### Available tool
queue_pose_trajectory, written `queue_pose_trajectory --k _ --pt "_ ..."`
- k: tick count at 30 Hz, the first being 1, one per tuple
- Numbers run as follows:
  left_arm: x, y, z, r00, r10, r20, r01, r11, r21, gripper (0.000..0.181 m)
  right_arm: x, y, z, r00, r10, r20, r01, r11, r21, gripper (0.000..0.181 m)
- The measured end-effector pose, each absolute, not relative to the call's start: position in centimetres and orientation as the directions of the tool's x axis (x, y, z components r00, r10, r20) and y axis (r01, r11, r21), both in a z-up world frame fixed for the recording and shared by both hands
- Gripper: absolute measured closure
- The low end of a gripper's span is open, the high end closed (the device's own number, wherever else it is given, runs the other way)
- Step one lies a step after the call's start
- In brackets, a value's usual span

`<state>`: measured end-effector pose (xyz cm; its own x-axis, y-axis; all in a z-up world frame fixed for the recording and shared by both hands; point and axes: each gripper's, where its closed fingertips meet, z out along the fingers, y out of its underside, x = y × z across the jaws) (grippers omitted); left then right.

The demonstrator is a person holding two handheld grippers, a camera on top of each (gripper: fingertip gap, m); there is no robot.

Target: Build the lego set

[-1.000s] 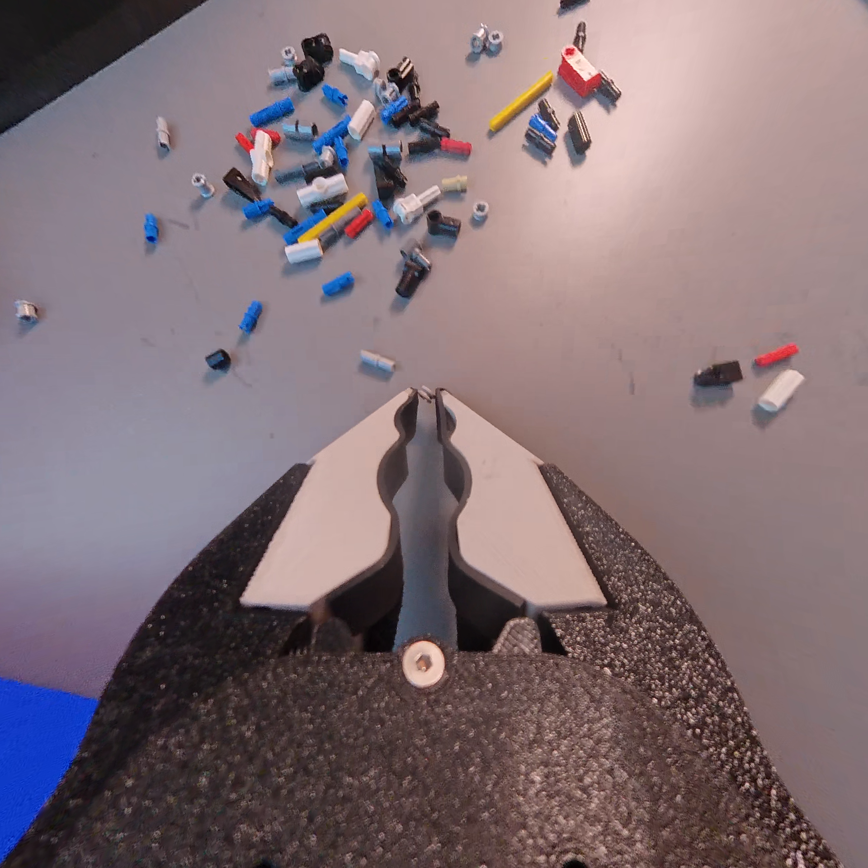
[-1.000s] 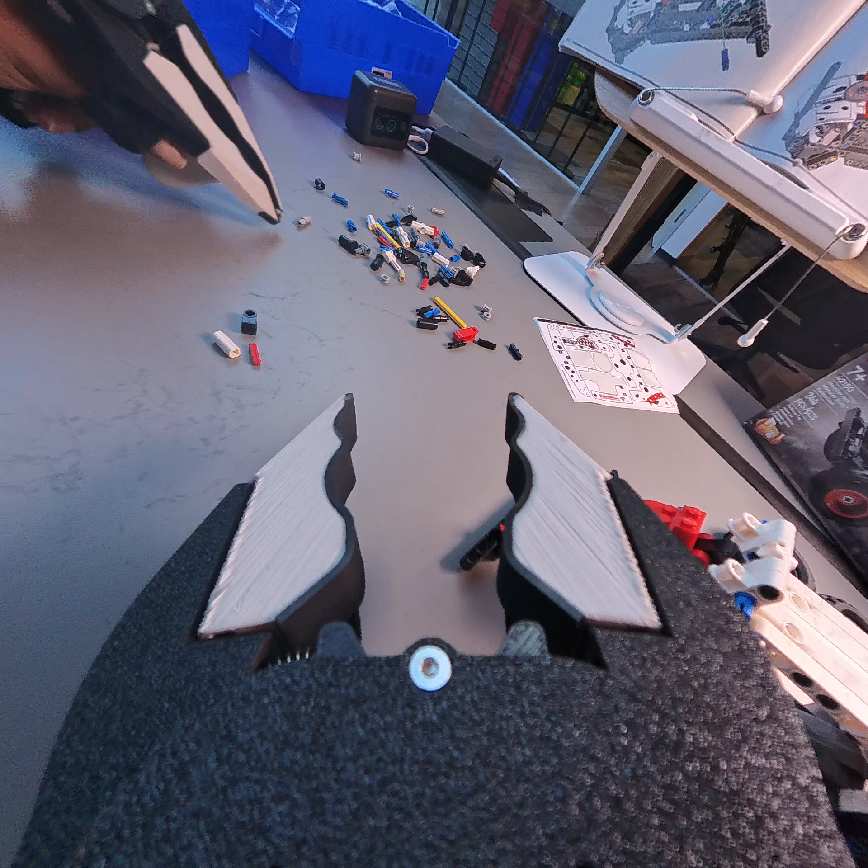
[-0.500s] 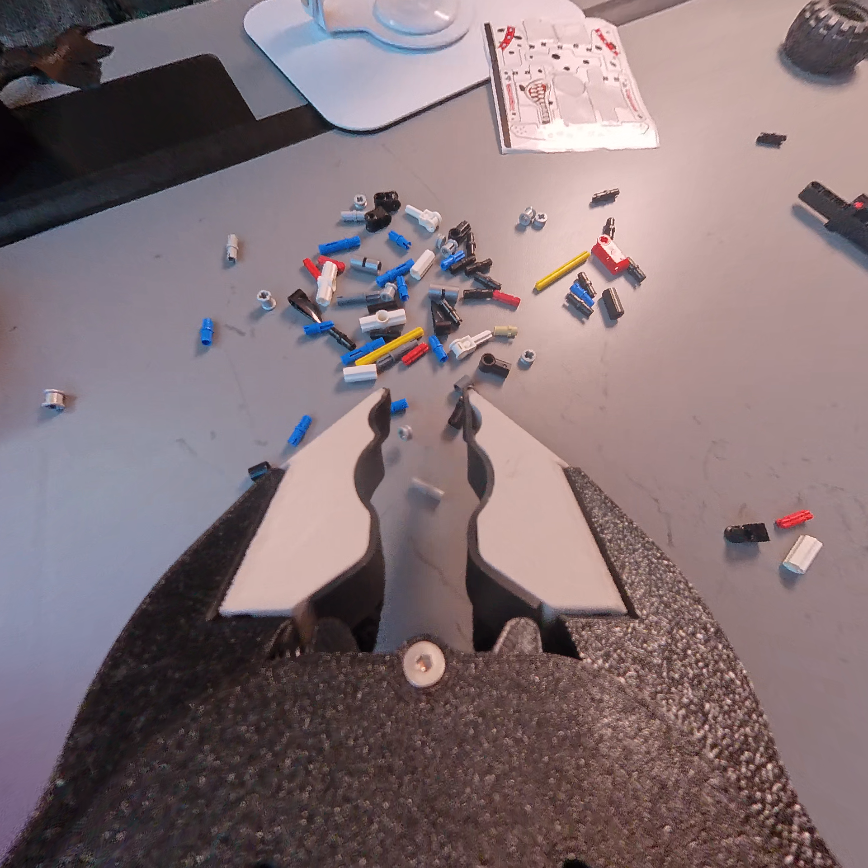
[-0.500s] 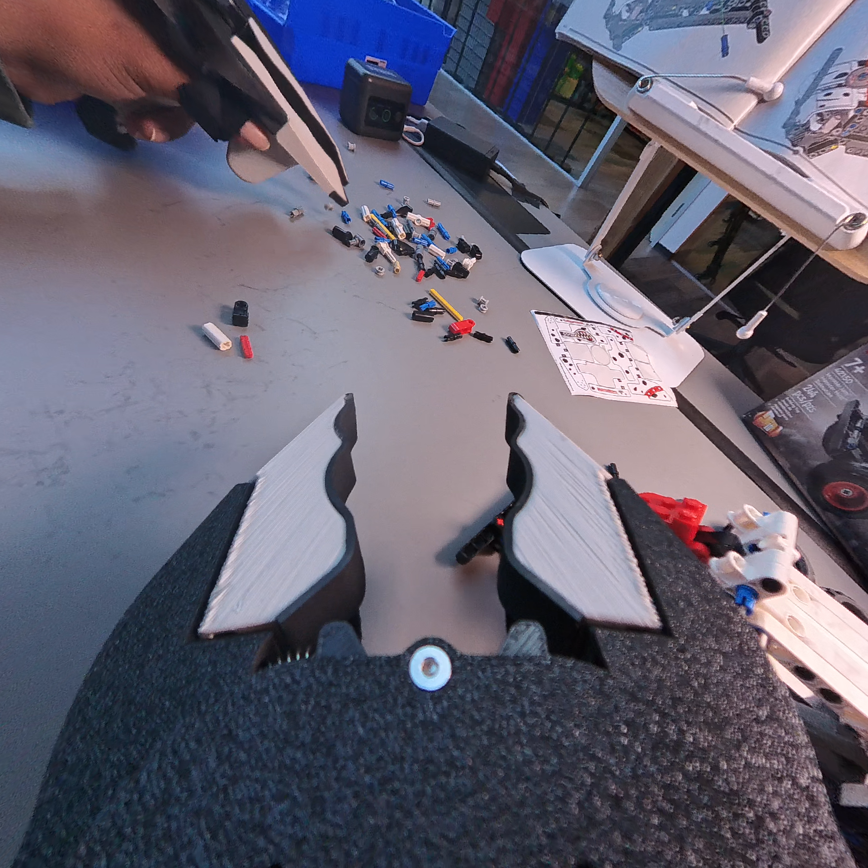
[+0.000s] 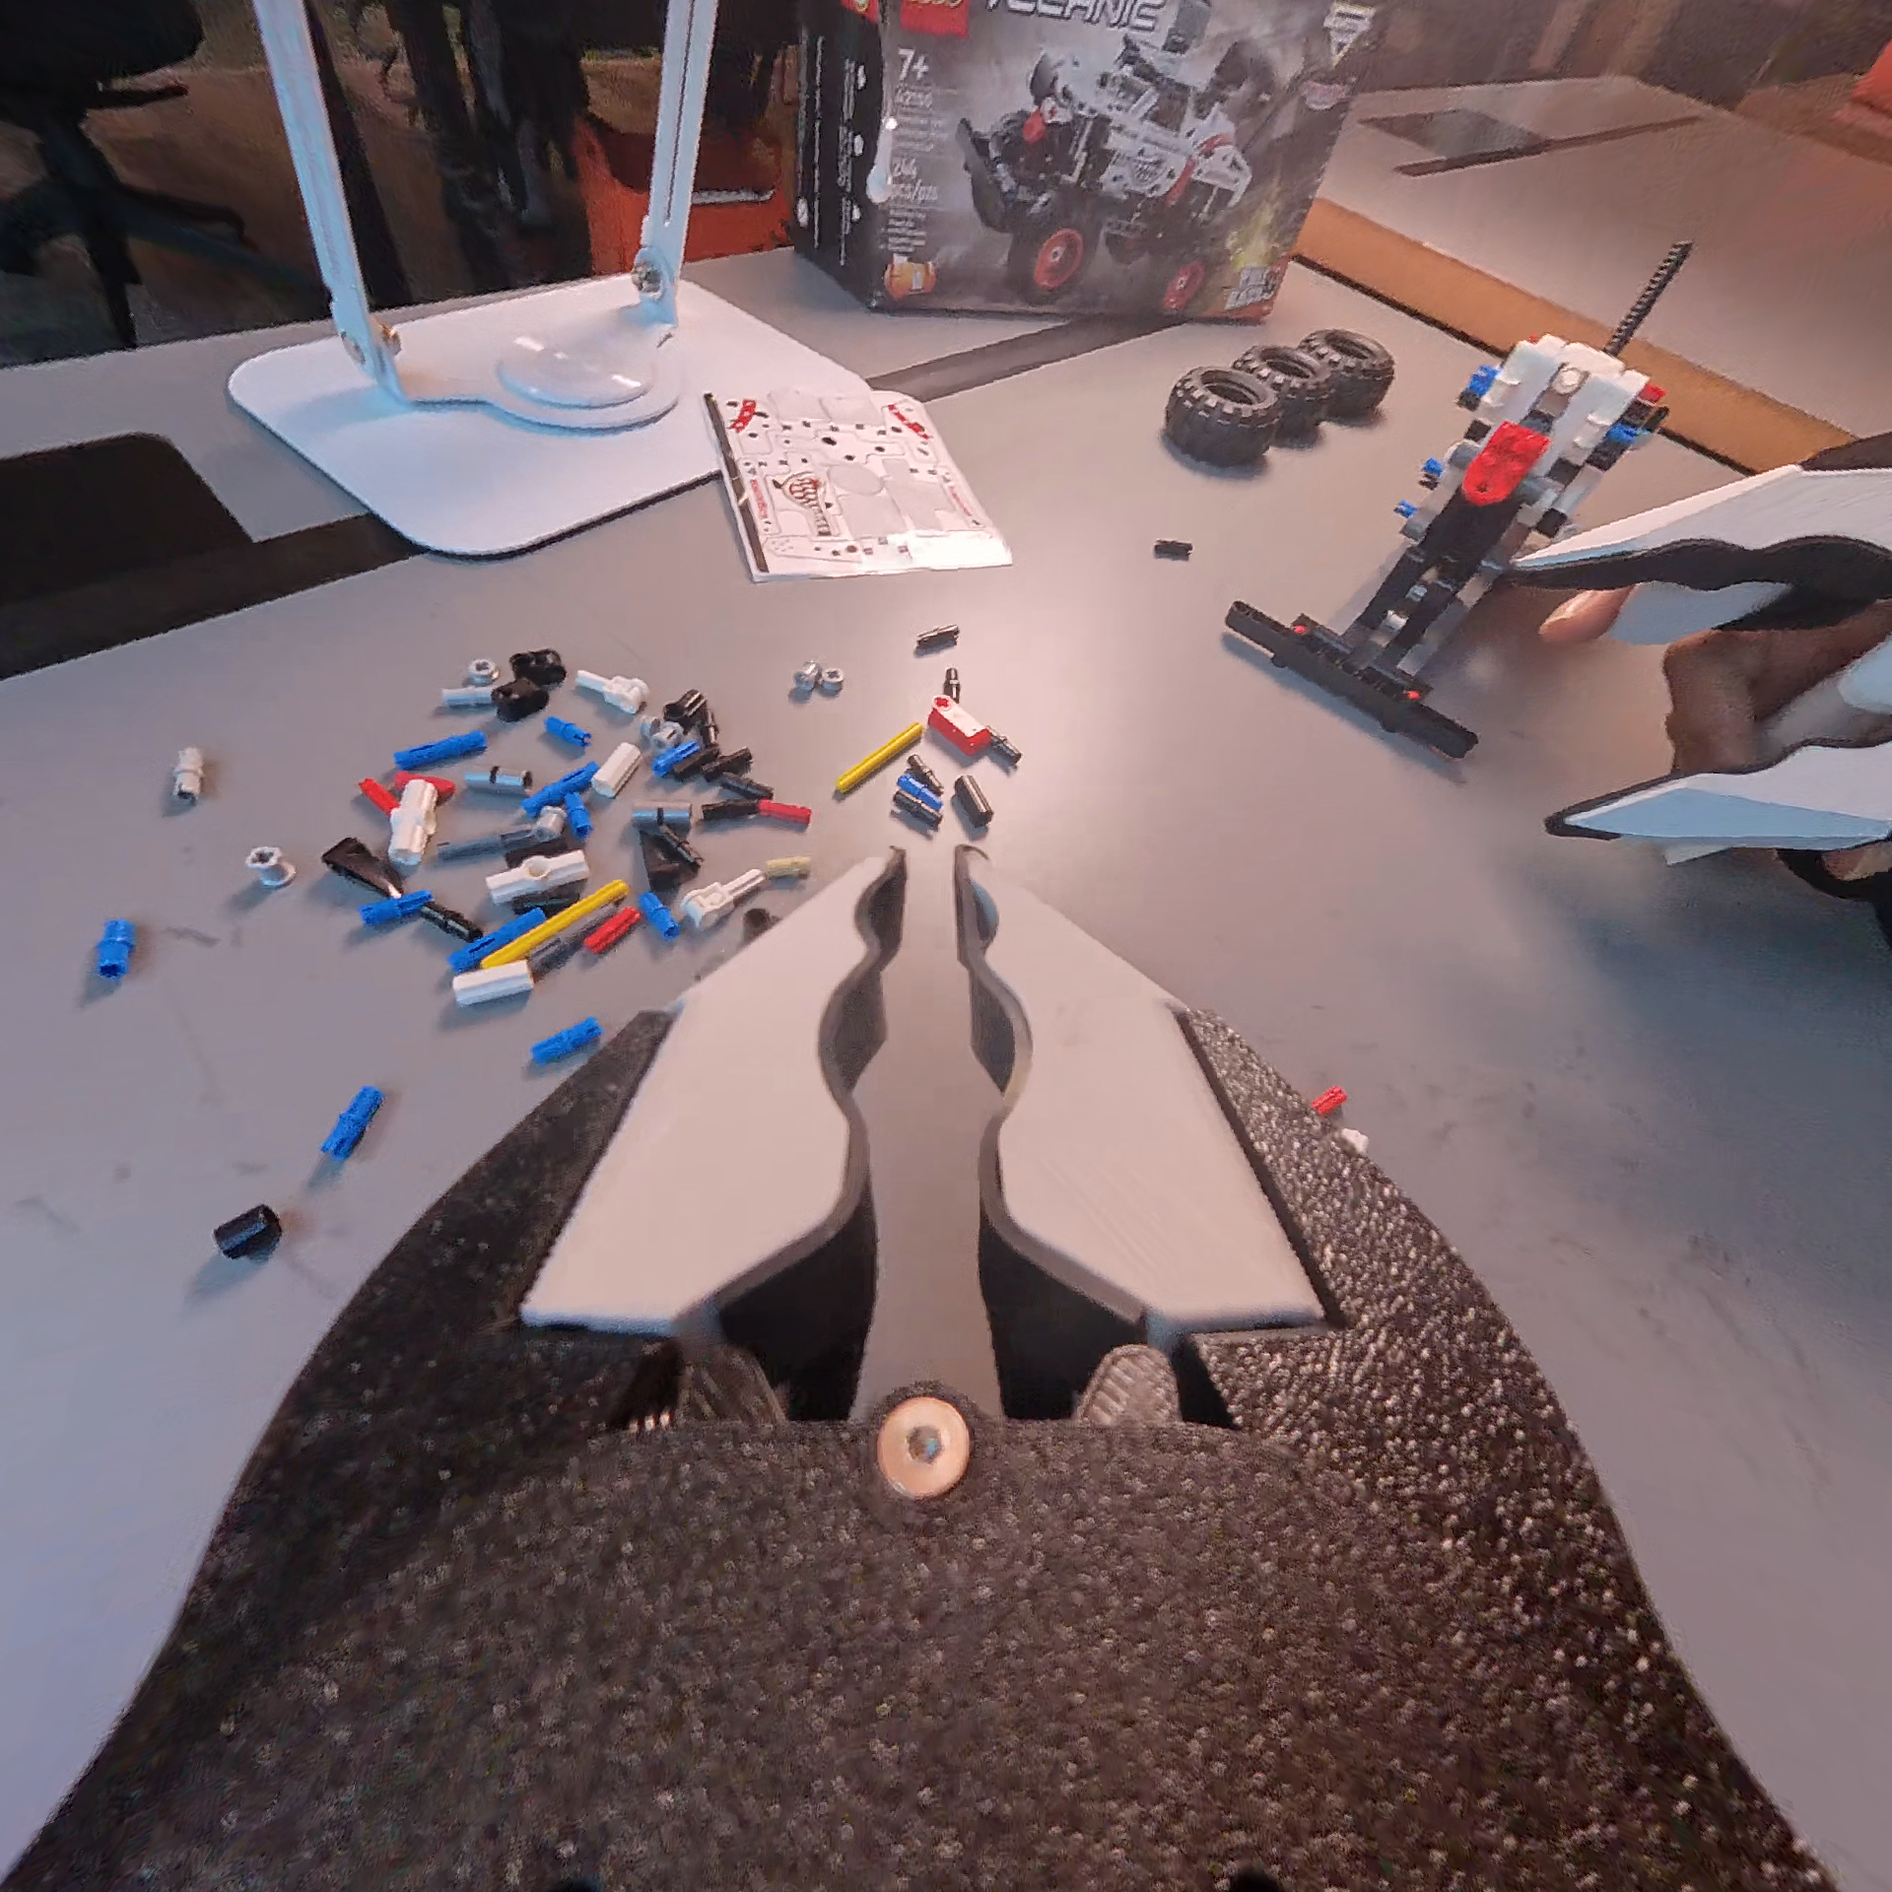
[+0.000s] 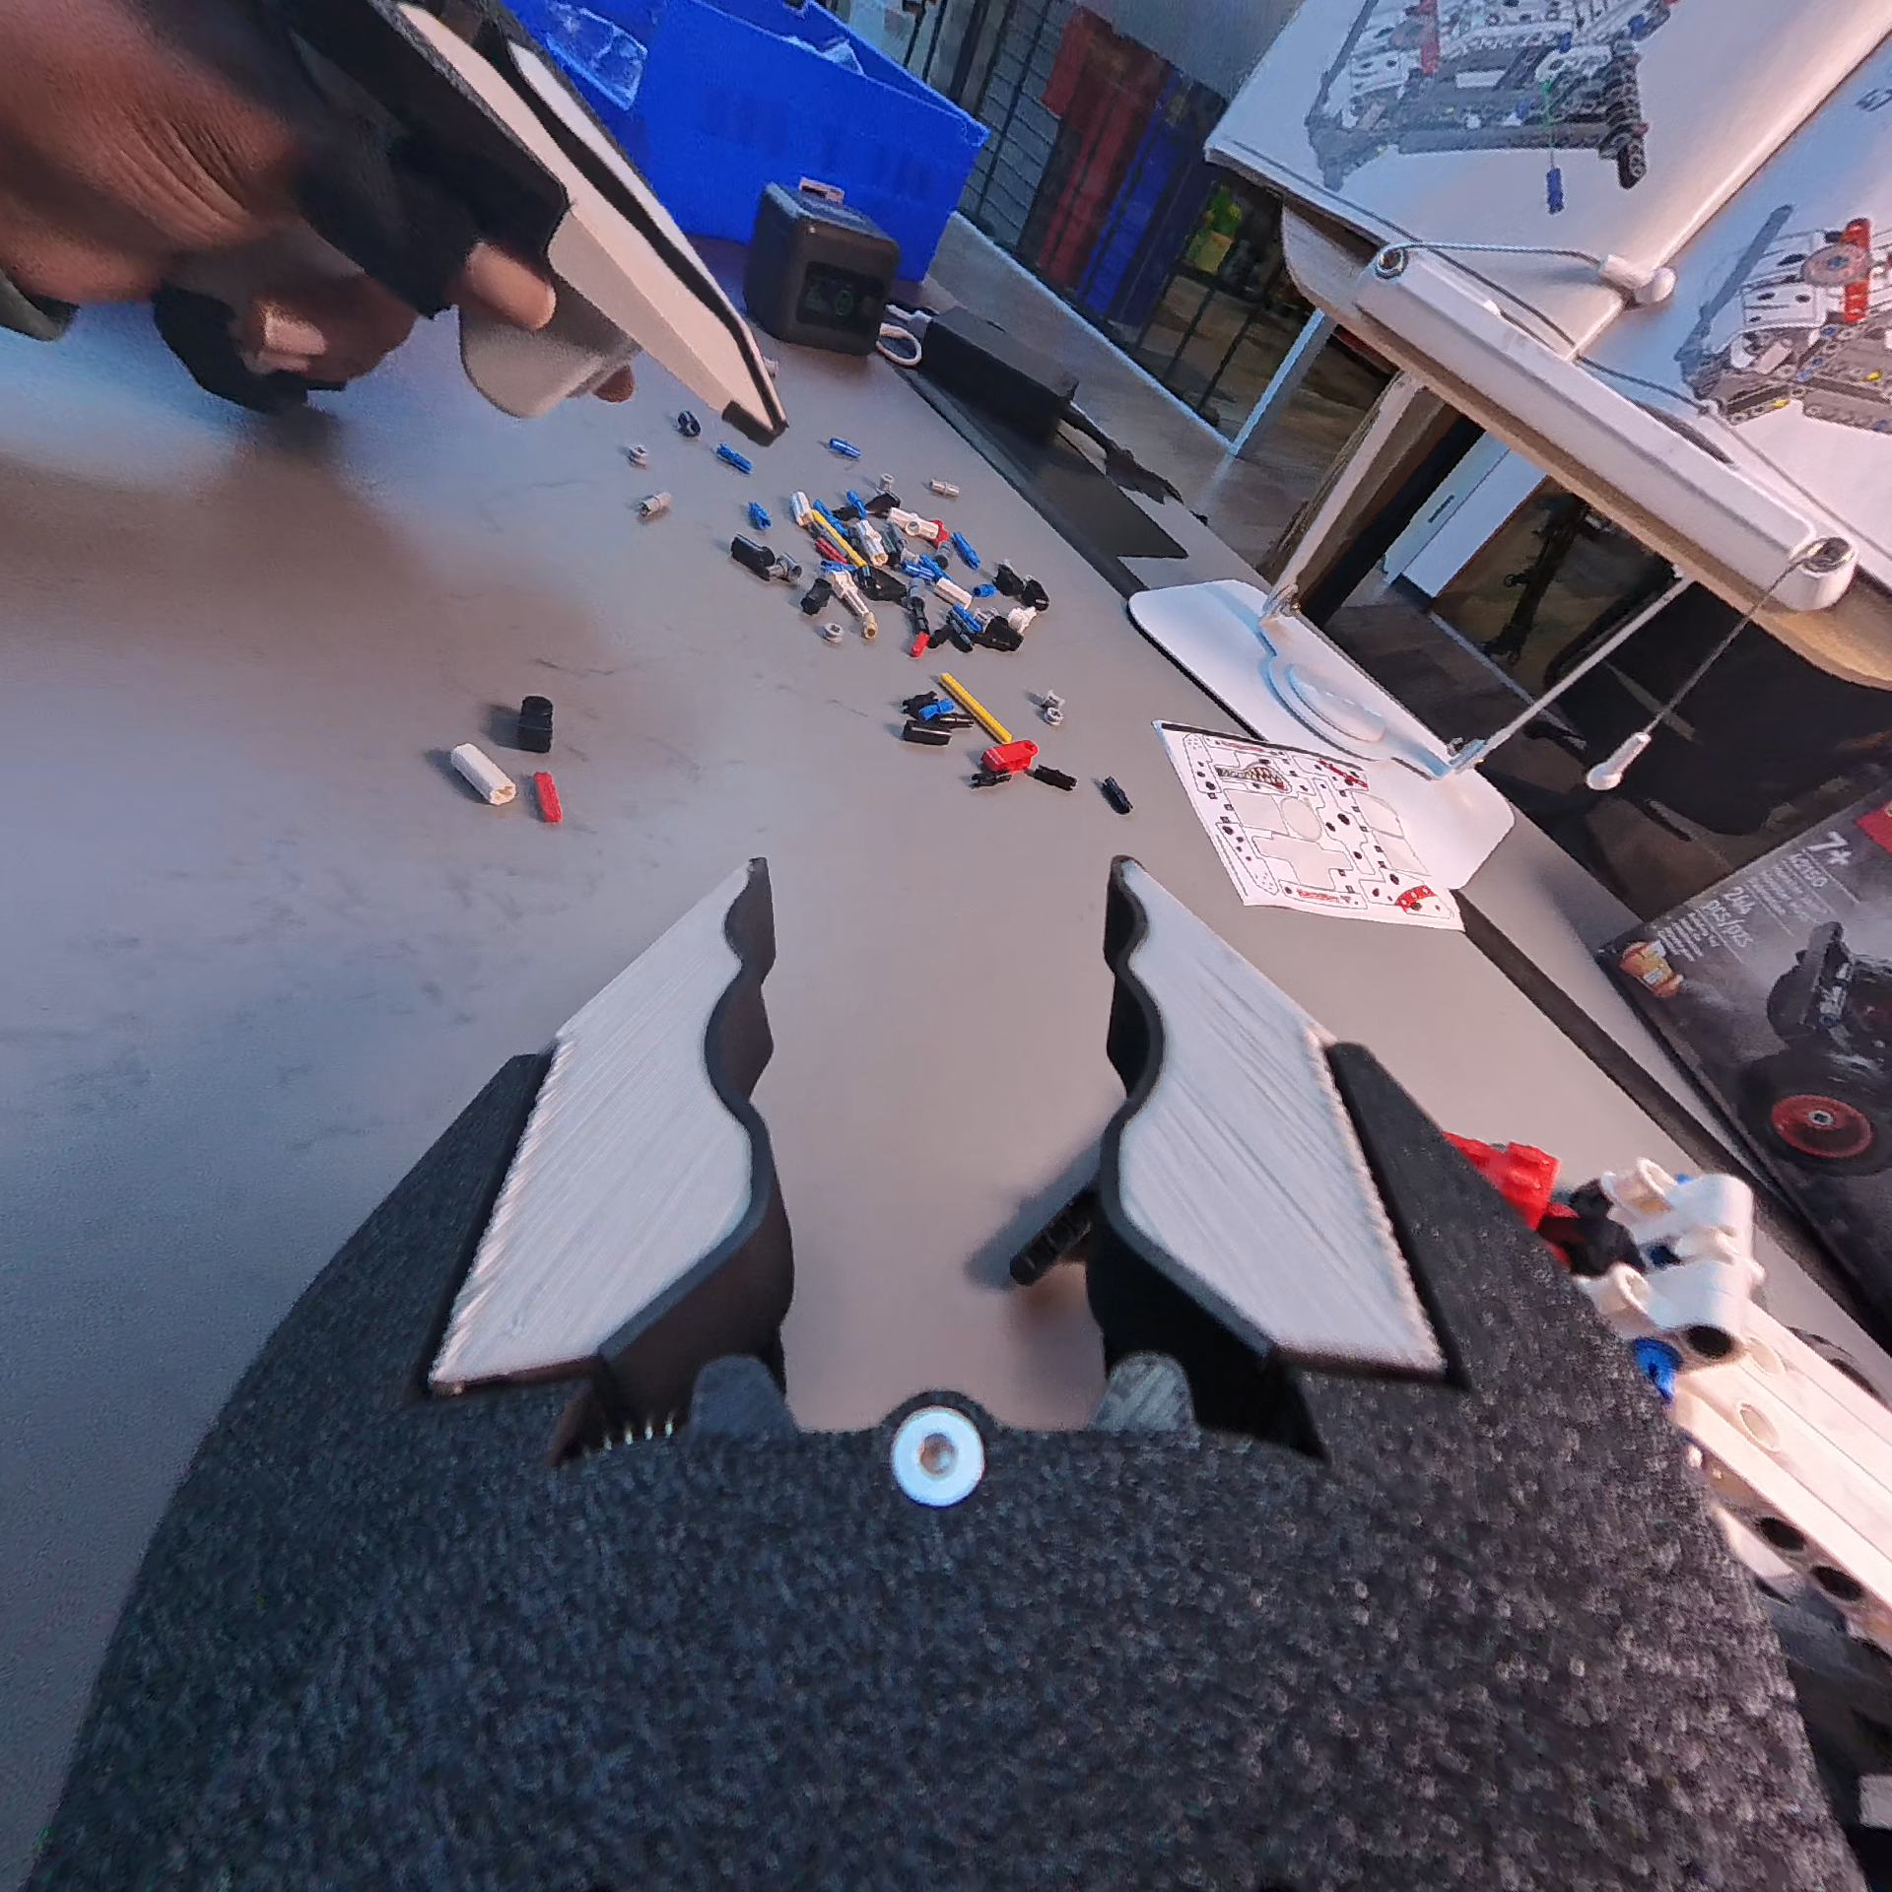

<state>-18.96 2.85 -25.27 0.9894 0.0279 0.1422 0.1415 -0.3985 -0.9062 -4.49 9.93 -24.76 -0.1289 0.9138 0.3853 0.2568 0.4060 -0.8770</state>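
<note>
Left tongs (image 5: 929, 855): pretty much clenched, only a thin slit between the tips, and I can't see anything in it. They hang just above the bench (image 5: 1331, 973), at the near side of the loose-parts pile.
Right tongs (image 6: 937, 870): released, jaws spread wide with bare bench between them. In the left wrist view one fingertip is right up against the model; can't tell if it's actually touching.
Model (image 5: 1474, 512): half-built truck frame in black, white and red with blue pins, tilted up on its long black beam, toward the far right of the bench.
Loose-parts pile (image 5: 573, 819): blue, black, white and red pins plus a couple of yellow axles, scattered mid-bench.
Strays: a white sleeve (image 6: 481, 773), a red pin (image 6: 548, 797) and a black piece (image 6: 534, 722) sit close together, well apart from the pile.
Tyres (image 5: 1280, 394): three black ones in a row, just beside the model, nearer the far edge.
Sticker sheet (image 5: 850, 481): flat on the bench, overlapping the corner of the white stand base (image 5: 461, 440).
Box (image 5: 1075, 154): standing at the far edge behind the sheet.
Blue bin (image 6: 778, 113): way down at one end of the bench.
</note>
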Motion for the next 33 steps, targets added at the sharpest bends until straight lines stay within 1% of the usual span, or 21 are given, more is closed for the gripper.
queue_pose_trajectory --k 1,6,10,13,16,17,19,21,23,25,26,27,29,30,31,33 --pt "-18.6 2.8 -24.9 0.992 0.011 0.127 0.121 -0.386 -0.914 0.18 -4.5 9.8 -24.8 -0.129 0.91 0.395 0.256 0.415 -0.873 0.116" --pt "-17.6 2.5 -23.5 0.998 -0.02 0.052 0.041 -0.351 -0.936 0.181 -4.7 9.8 -24.9 -0.121 0.906 0.405 0.255 0.423 -0.87 0.116" --pt "-17.3 2.4 -22.3 0.999 -0.024 0.025 0.017 -0.298 -0.954 0.181 -4.7 10.0 -24.2 -0.103 0.932 0.348 0.229 0.363 -0.903 0.116" --pt "-17.4 1.8 -20.3 1.0 -0.017 0.006 0.002 -0.241 -0.971 0.166 -4.6 10.0 -23.9 -0.097 0.944 0.315 0.219 0.329 -0.919 0.116" --pt "-18.1 -0.9 -16.0 0.998 0.038 -0.055 -0.048 -0.169 -0.984 0.151 -4.3 9.8 -23.6 -0.096 0.946 0.311 0.212 0.325 -0.922 0.116" --pt "-18.6 -2.7 -14.6 0.994 0.072 -0.085 -0.072 -0.171 -0.983 0.146 -4.2 9.7 -23.6 -0.096 0.943 0.318 0.214 0.331 -0.919 0.116" --pt "-20.6 -7.5 -13.6 0.975 0.167 -0.148 -0.101 -0.261 -0.96 0.138 -3.9 9.6 -23.6 -0.098 0.939 0.331 0.215 0.344 -0.914 0.116" --pt "-23.2 -13.7 -14.6 0.941 0.286 -0.179 -0.05 -0.408 -0.912 0.135 -3.7 9.6 -23.5 -0.102 0.938 0.33 0.211 0.344 -0.915 0.117" --pt "-25.2 -20.1 -17.9 0.907 0.391 -0.152 0.107 -0.567 -0.817 0.13 -3.7 9.6 -23.4 -0.111 0.942 0.318 0.207 0.335 -0.919 0.117" --pt "-25.3 -25.4 -22.9 0.884 0.452 -0.123 0.275 -0.713 -0.645 0.121 -3.9 9.3 -23.3 -0.123 0.943 0.309 0.201 0.329 -0.923 0.117" --pt "-24.7 -27.1 -25.3 0.883 0.458 -0.103 0.33 -0.763 -0.555 0.12 -3.9 9.1 -23.3 -0.13 0.943 0.308 0.2 0.329 -0.923 0.117" --pt "-24.0 -28.0 -27.2 0.887 0.451 -0.098 0.352 -0.799 -0.488 0.12 -4.0 8.9 -23.3 -0.137 0.941 0.31 0.2 0.333 -0.921 0.117" --pt "-23.8 -28.6 -29.8 0.895 0.418 -0.158 0.328 -0.854 -0.404 0.123 -4.1 8.5 -23.6 -0.151 0.936 0.319 0.205 0.345 -0.916 0.117" --pt "-24.3 -28.8 -30.5 0.892 0.397 -0.216 0.301 -0.878 -0.372 0.133 -4.1 8.3 -23.9 -0.157 0.933 0.322 0.21 0.351 -0.913 0.117" --pt "-25.2 -29.0 -30.8 0.886 0.371 -0.28 0.271 -0.902 -0.338 0.147 -4.0 8.2 -24.0 -0.163 0.932 0.325 0.215 0.355 -0.91 0.117" --pt "-25.4 -28.9 -30.9 0.903 0.303 -0.304 0.215 -0.932 -0.29 0.153 -4.0 8.2 -24.2 -0.169 0.93 0.327 0.219 0.359 -0.907 0.117"
